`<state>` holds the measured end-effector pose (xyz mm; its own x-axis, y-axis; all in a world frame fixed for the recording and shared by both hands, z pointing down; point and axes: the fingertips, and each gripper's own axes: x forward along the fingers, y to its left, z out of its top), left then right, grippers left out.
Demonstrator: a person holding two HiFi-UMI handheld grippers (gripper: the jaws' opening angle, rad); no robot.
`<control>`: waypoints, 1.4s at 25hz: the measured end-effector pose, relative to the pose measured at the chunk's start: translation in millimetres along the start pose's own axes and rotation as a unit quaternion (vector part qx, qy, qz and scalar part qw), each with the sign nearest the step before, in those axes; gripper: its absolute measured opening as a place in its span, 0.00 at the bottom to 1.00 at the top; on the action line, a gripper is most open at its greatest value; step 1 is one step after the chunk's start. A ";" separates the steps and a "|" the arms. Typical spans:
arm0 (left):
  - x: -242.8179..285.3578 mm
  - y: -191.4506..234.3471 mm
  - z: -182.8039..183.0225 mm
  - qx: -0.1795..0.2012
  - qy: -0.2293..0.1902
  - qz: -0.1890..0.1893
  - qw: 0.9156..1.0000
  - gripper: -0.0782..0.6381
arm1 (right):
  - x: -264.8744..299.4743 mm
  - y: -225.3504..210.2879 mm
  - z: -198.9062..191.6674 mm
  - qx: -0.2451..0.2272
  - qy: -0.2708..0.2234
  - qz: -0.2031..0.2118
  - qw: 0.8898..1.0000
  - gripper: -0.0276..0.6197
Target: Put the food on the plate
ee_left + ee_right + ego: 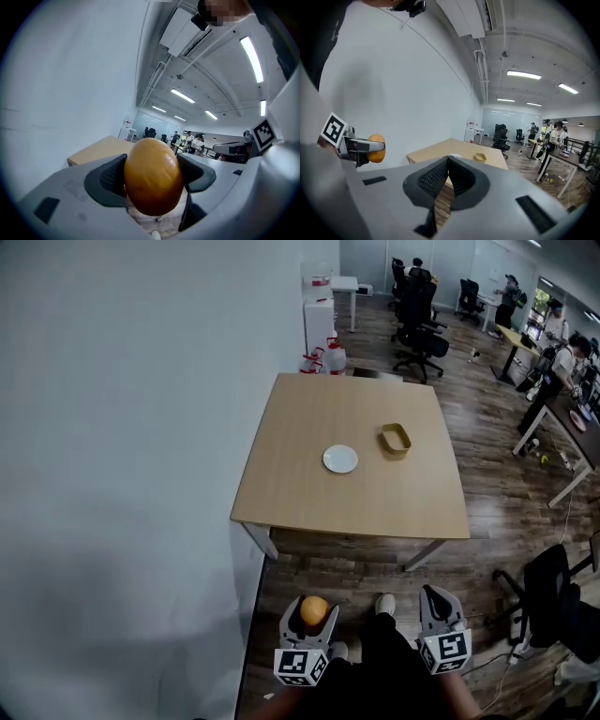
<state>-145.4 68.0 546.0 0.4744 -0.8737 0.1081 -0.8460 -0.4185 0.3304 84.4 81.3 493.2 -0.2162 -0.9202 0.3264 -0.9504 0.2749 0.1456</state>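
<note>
My left gripper [313, 612] is shut on an orange, egg-shaped bread roll [314, 610], held low near my body, well short of the table. In the left gripper view the roll [153, 176] fills the space between the dark pads. The right gripper view shows the roll [375, 148] at far left. My right gripper [438, 607] is shut with nothing in it; its pads [448, 179] meet. A small white plate [340, 458] lies near the middle of the wooden table [309, 493], and a tan rectangular dish [396, 439] sits to its right.
A white wall [122, 427] runs along the left, close to the table's left edge. Office chairs [419, 324], desks and people stand beyond the table. A black chair [553, 601] is at my right. White cabinets and jugs [323, 357] stand behind the table.
</note>
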 end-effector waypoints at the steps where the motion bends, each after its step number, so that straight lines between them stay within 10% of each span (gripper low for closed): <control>1: 1.6 1.6 1.8 0.000 -0.003 0.002 1.000 0.56 | 3.1 1.6 3.5 0.004 -0.005 0.004 1.000 0.14; 26: 212.9 69.2 28.7 -0.024 0.017 0.060 0.998 0.56 | 217.9 -60.7 29.4 0.052 -0.011 0.104 0.993 0.14; 35: 329.9 87.5 28.1 0.043 0.058 0.059 0.996 0.56 | 300.7 -103.8 42.5 0.062 -0.007 0.125 0.990 0.14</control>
<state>-69.8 -263.8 584.3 0.3915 -0.8854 0.2506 -0.9126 -0.3389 0.2286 108.5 -235.7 536.5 -0.4505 -0.8314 0.3253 -0.8866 0.4593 -0.0541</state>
